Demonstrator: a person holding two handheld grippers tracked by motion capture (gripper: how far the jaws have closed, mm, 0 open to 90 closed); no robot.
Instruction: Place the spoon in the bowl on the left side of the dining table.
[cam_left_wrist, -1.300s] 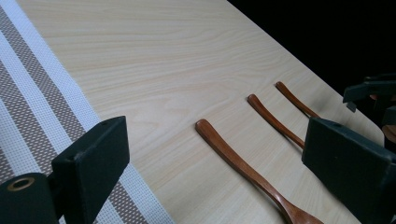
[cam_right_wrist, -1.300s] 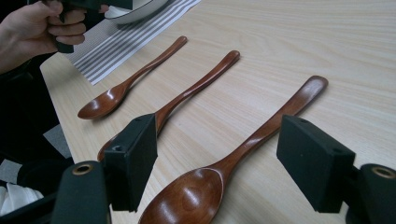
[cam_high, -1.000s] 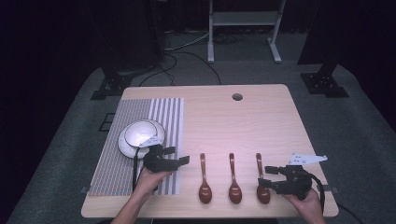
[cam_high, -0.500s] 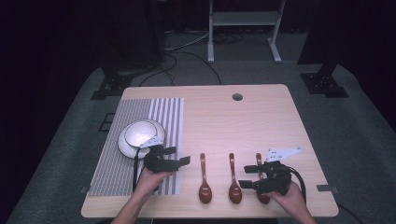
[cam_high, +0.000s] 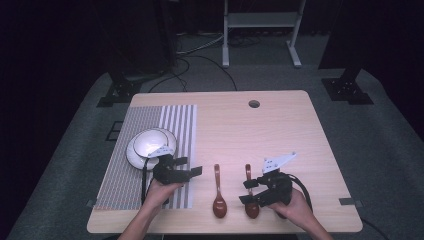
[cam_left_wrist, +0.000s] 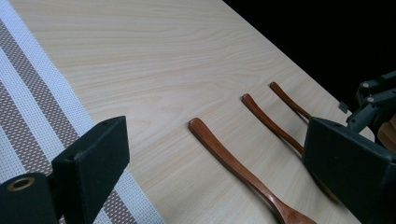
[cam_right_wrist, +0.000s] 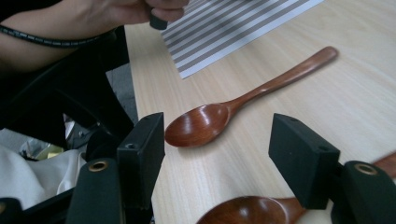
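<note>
On pale woodgrain lie glossy, round-bowled wooden spoons (cam_high: 219, 192).

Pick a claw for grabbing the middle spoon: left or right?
Right, probably. The right claw sits over the middle spoon, jaws open and just closing, its bowl between them in the right gripper view. The left claw rests at the placemat edge, farther off.

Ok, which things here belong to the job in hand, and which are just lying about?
In use: left wooden spoon, middle wooden spoon, right wooden spoon.
Lying about: white bowl, plate beneath it, striped placemat.
</note>
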